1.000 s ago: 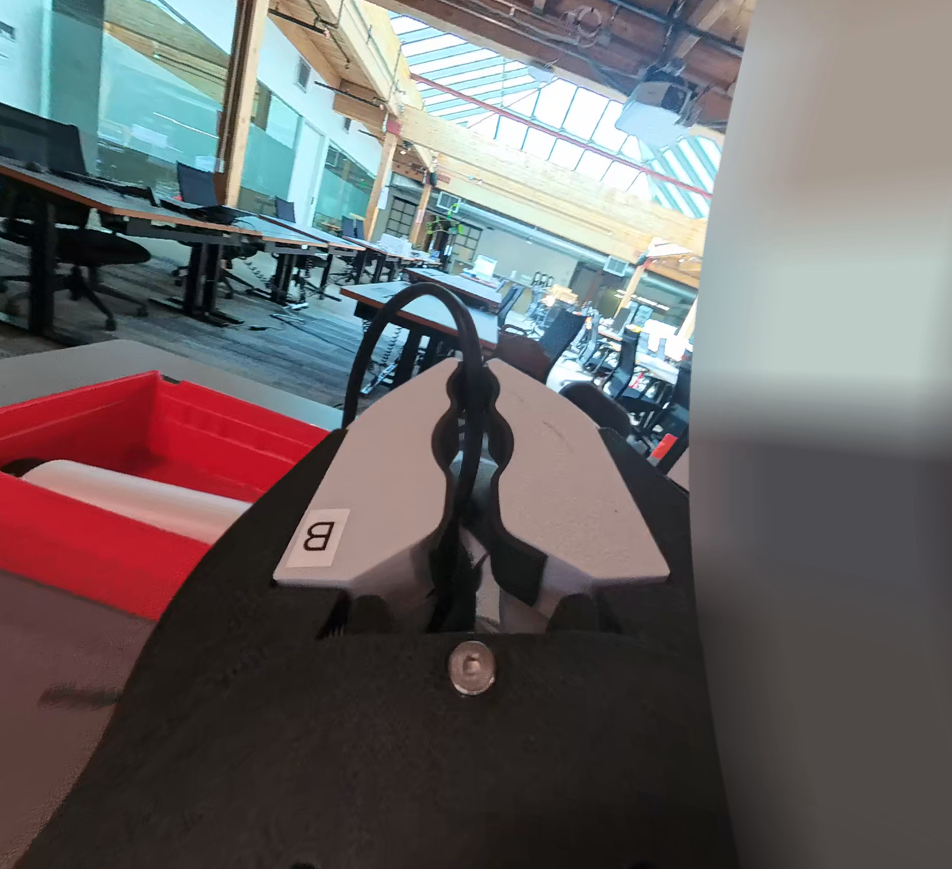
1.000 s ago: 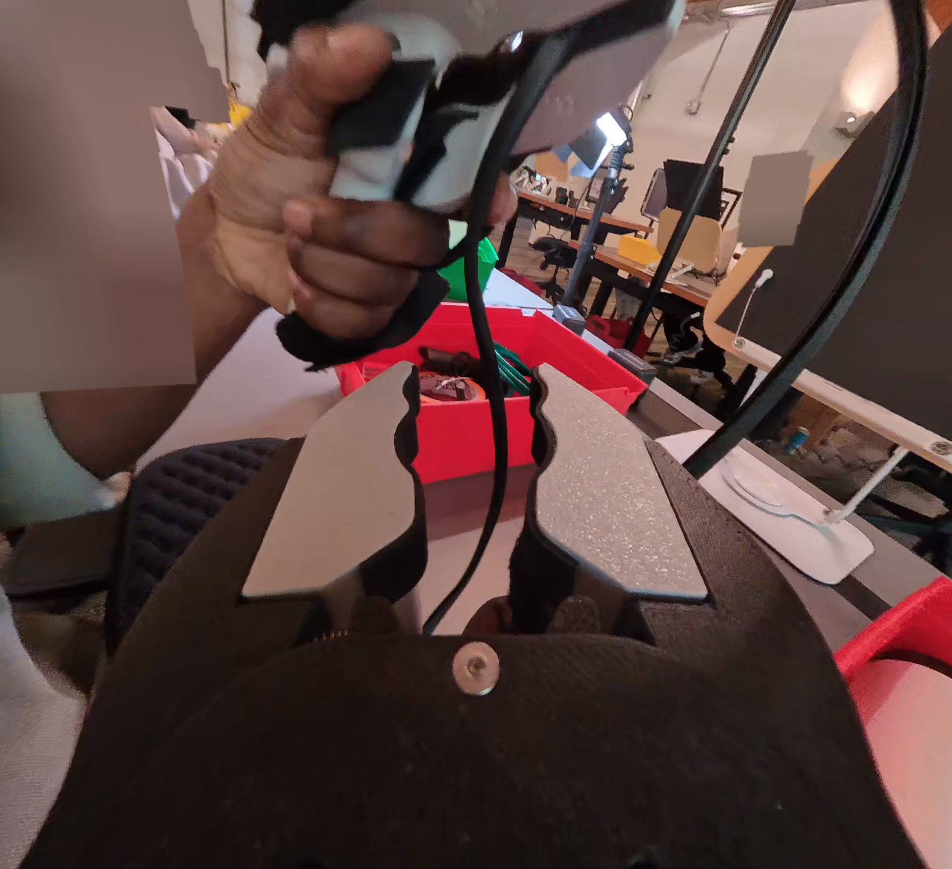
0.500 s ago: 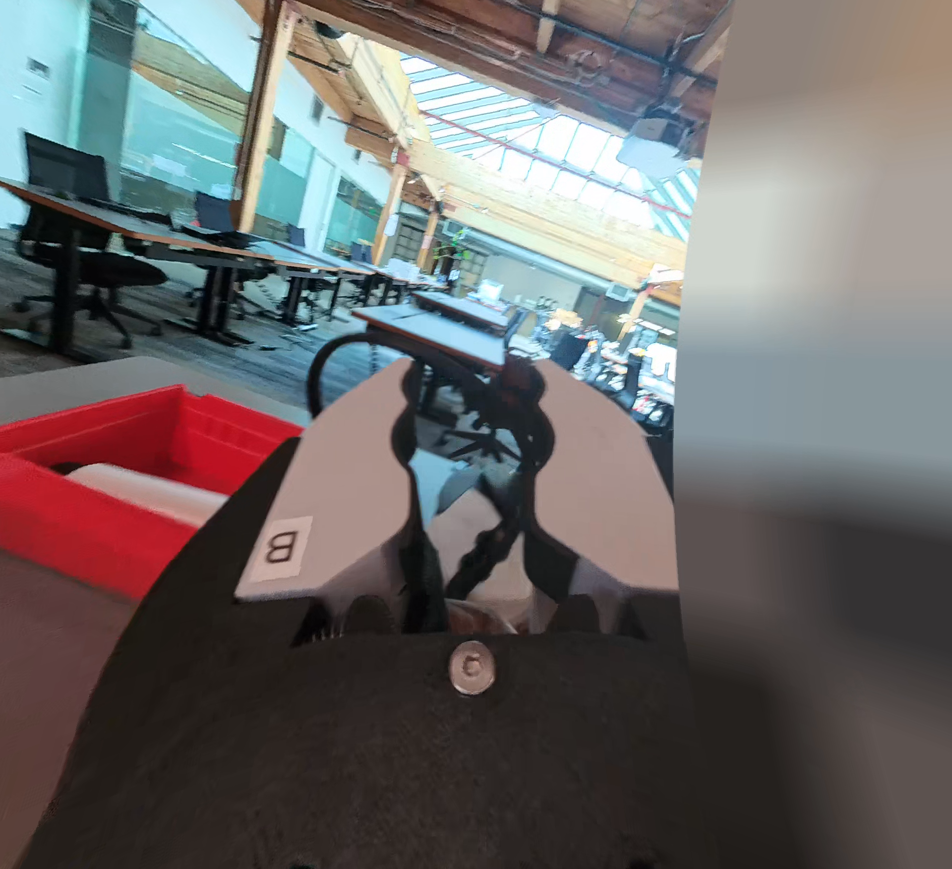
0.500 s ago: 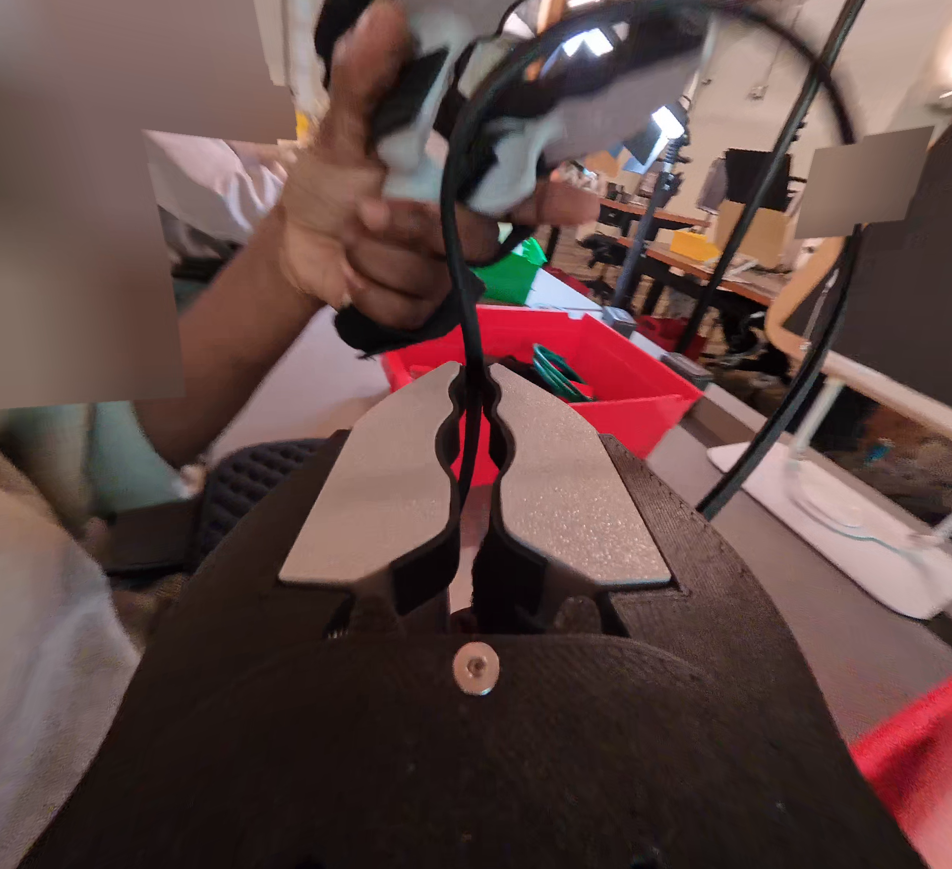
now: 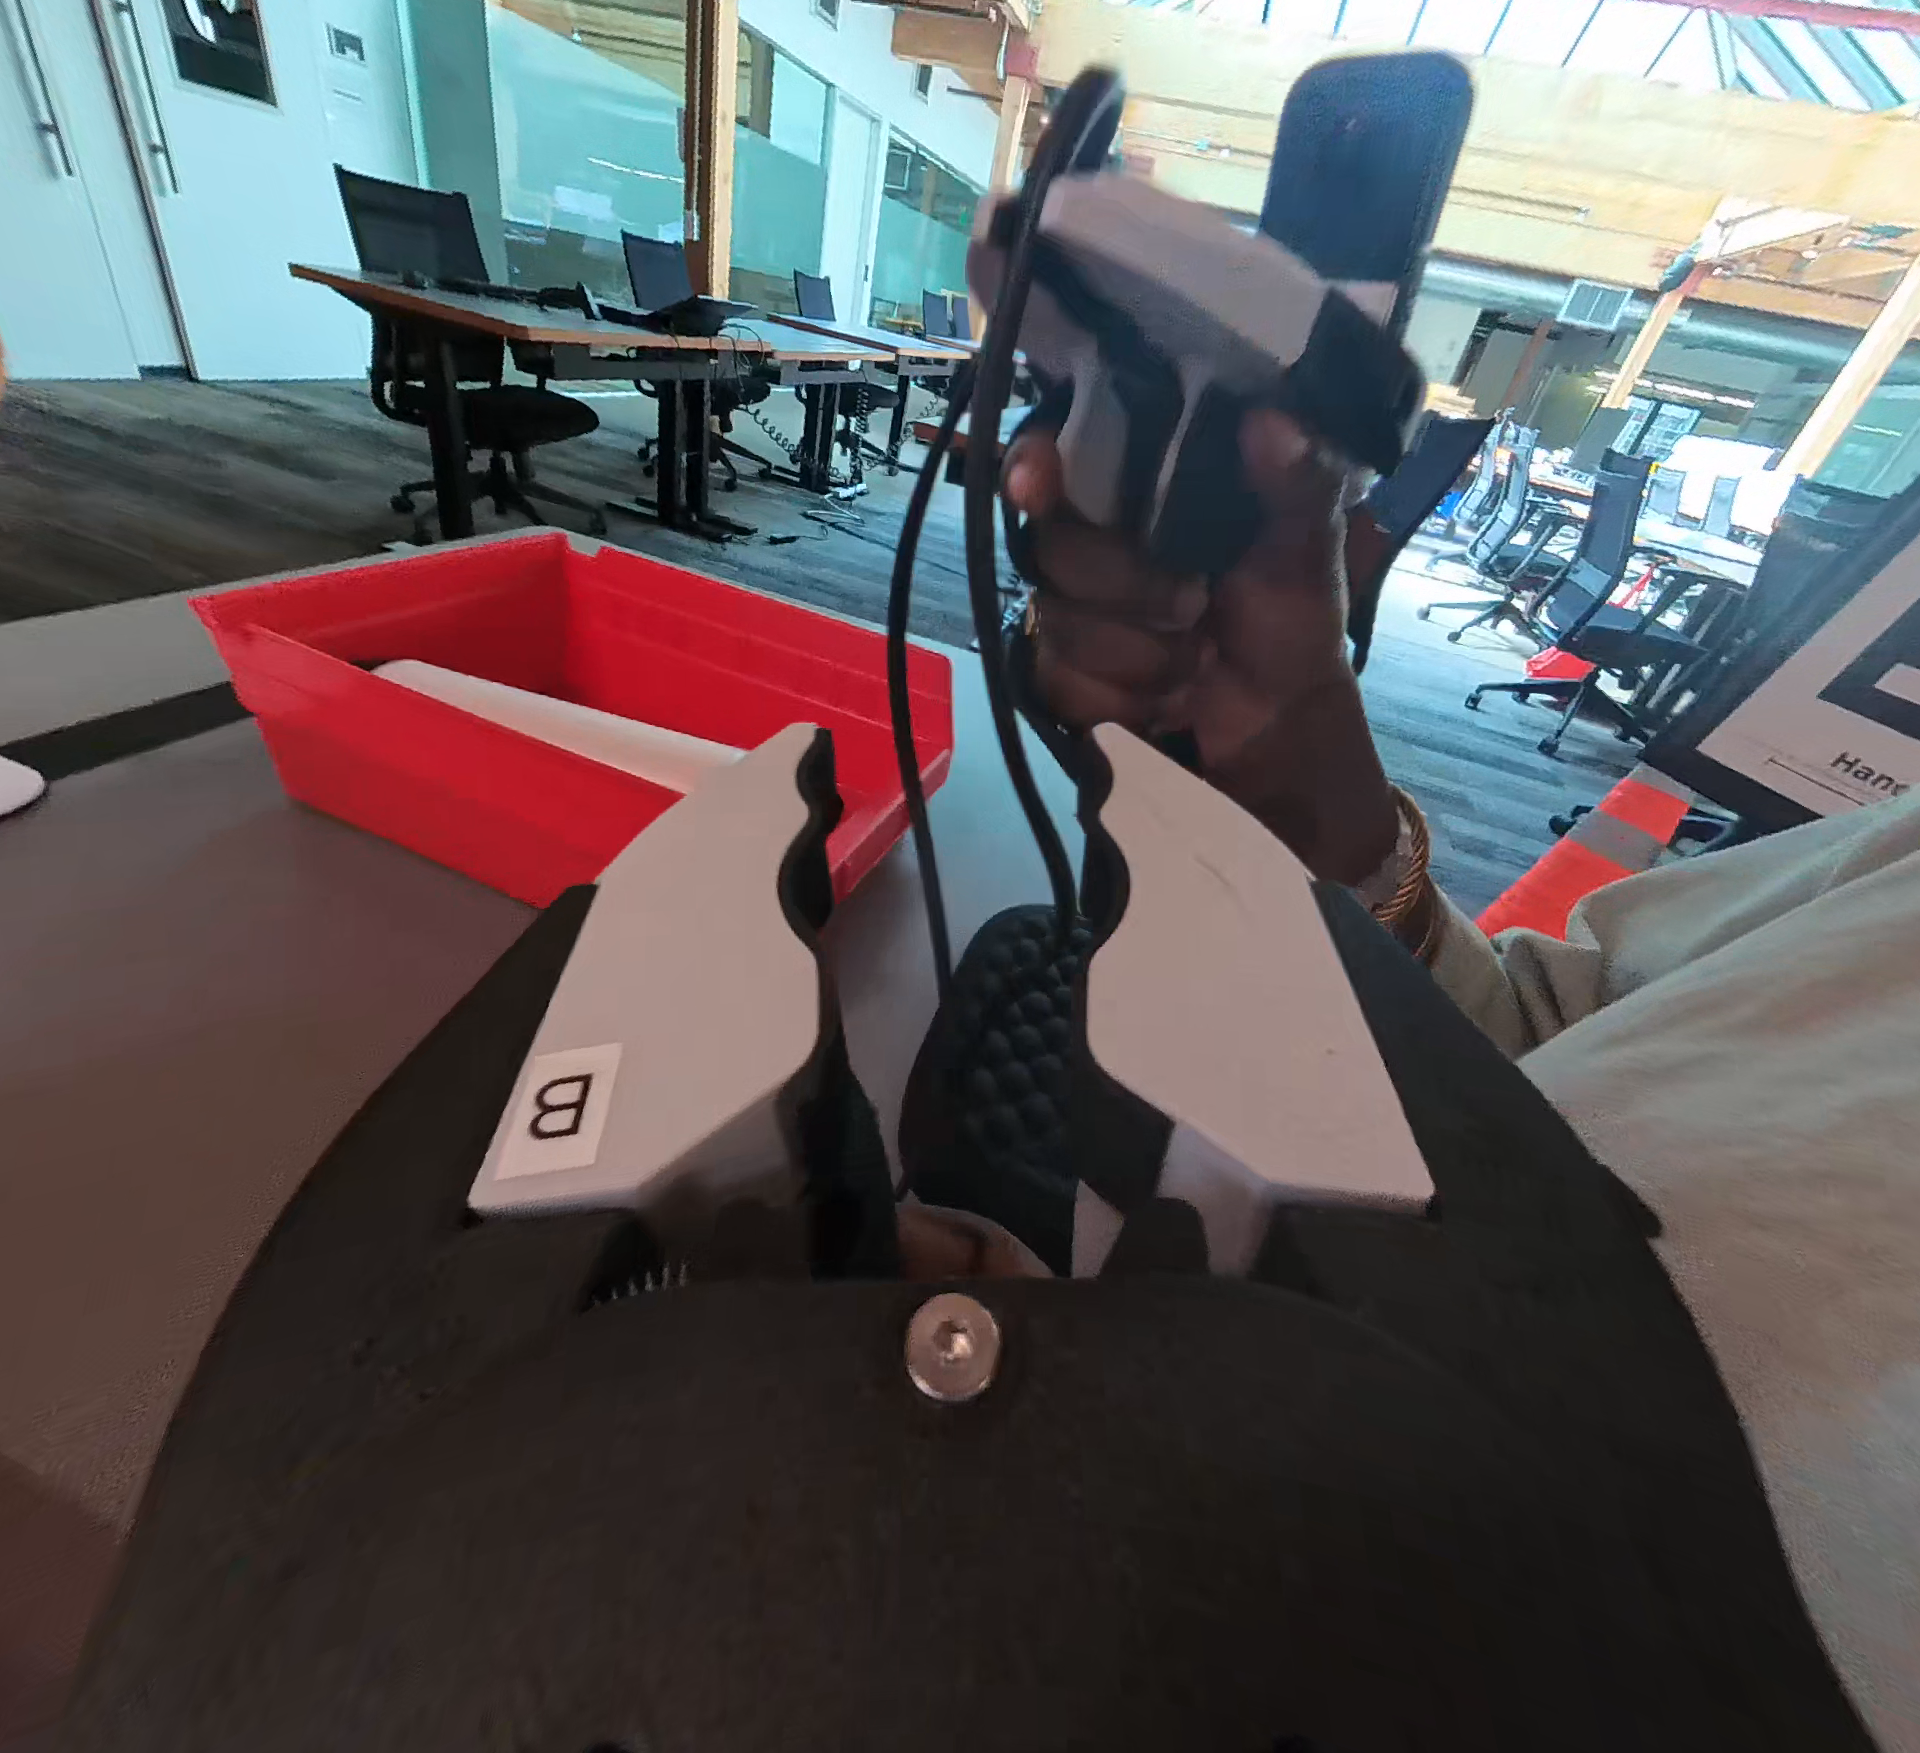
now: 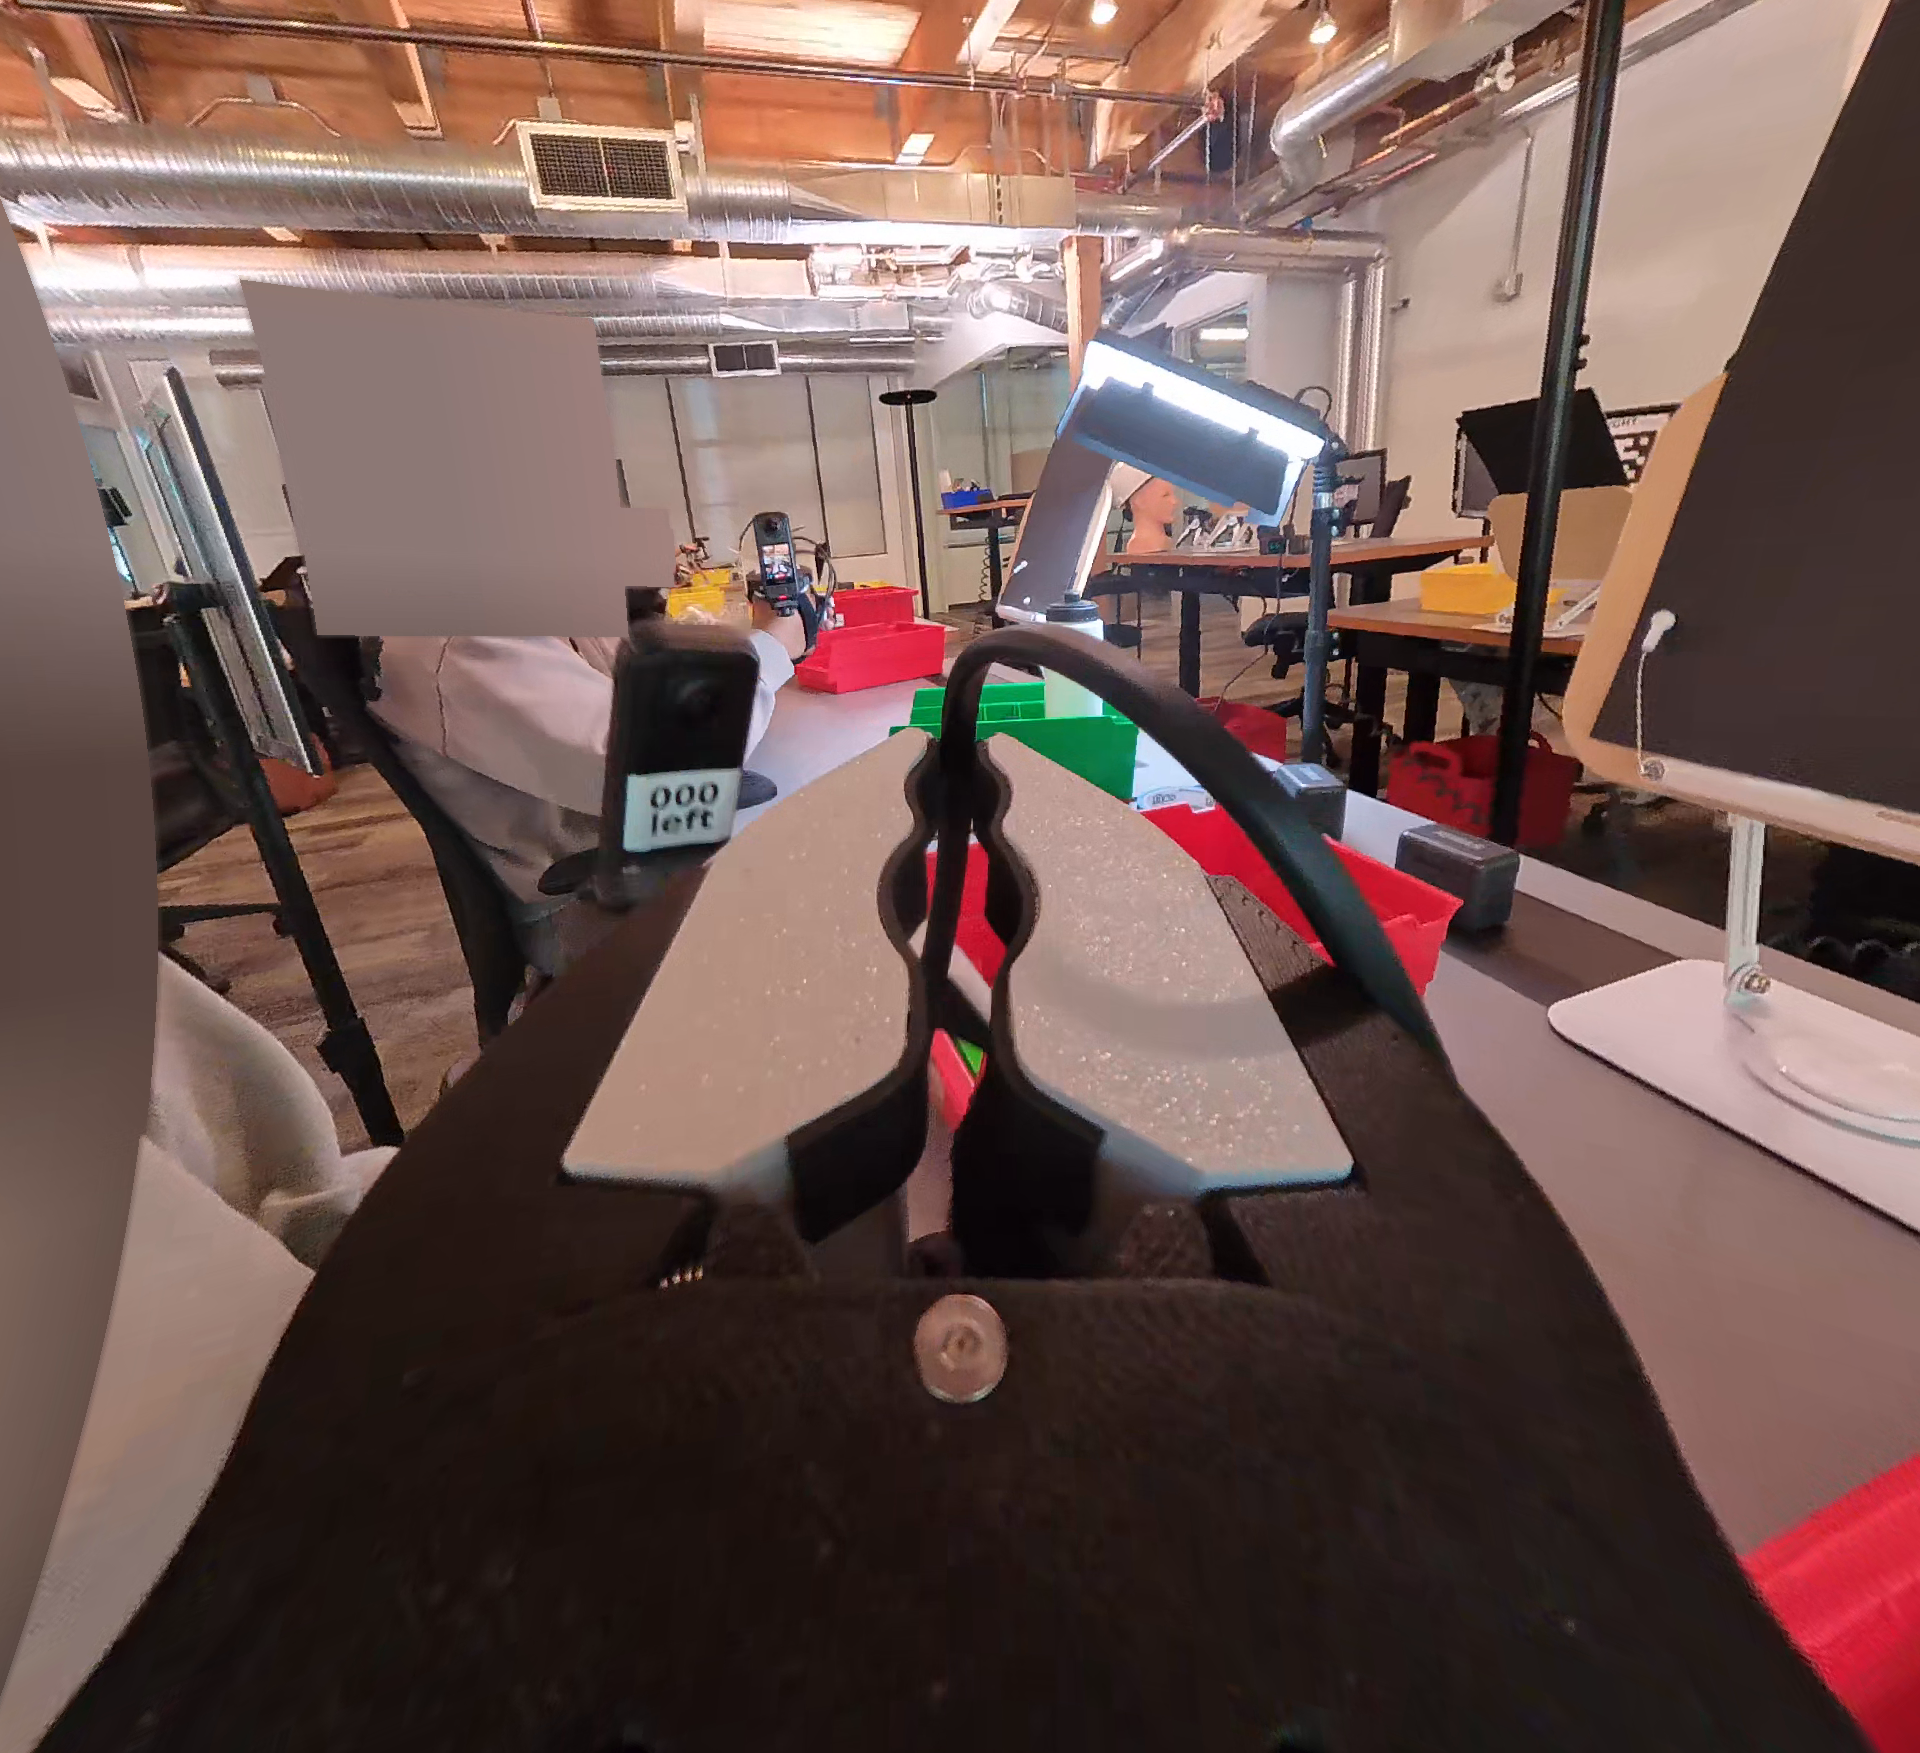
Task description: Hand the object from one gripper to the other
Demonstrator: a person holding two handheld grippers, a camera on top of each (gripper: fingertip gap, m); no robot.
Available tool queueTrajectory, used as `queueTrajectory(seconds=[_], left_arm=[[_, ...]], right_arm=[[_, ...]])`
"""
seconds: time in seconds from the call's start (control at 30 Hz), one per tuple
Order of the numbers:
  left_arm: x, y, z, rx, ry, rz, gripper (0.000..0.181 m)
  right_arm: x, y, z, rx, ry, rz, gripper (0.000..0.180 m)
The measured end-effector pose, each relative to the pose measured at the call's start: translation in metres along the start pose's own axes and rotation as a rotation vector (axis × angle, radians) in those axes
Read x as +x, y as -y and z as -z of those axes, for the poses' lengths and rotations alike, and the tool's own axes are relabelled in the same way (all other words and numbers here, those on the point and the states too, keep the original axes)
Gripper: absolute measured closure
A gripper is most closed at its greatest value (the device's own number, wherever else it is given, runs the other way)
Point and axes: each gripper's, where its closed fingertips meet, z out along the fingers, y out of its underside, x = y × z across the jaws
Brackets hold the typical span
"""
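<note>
A thin black cable (image 6: 1195, 737) is the object. My right gripper (image 6: 961, 753) is shut on it; the cable rises from between the fingertips and loops over to the right. In the left wrist view the right gripper (image 5: 1174, 332) is held up by a hand (image 5: 1174, 623), and two strands of the cable (image 5: 902, 664) hang down from it. My left gripper (image 5: 956, 758) is open below, jaws wide apart. The strands hang through the gap between its fingers, and neither finger clamps them.
A red bin (image 5: 395, 747) holding a white roll (image 5: 540, 716) sits left of the left gripper on the dark table. In the right wrist view: a red bin (image 6: 1382, 903), a green bin (image 6: 1081, 737), a white stand base (image 6: 1662, 1049), a black pole (image 6: 1558, 353) and a small camera (image 6: 686, 716). Across from one pair of fingers to the other is roughly 8 cm.
The right gripper closed on the cable and rose with it. The left gripper opened, let the cable go and now sits below the right one.
</note>
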Motion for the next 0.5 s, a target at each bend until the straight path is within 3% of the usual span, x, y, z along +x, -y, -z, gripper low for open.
queueTrajectory(seconds=[0.27,0.5], left_arm=[[0.010,-0.010,-0.012,-0.030,-0.062,0.001,0.174],[0.016,0.003,-0.008,0.002,-0.131,0.038,0.176]], right_arm=[[0.001,0.006,0.001,-0.013,-0.009,0.016,0.174],[0.002,0.008,0.003,0.005,0.002,-0.003,0.173]])
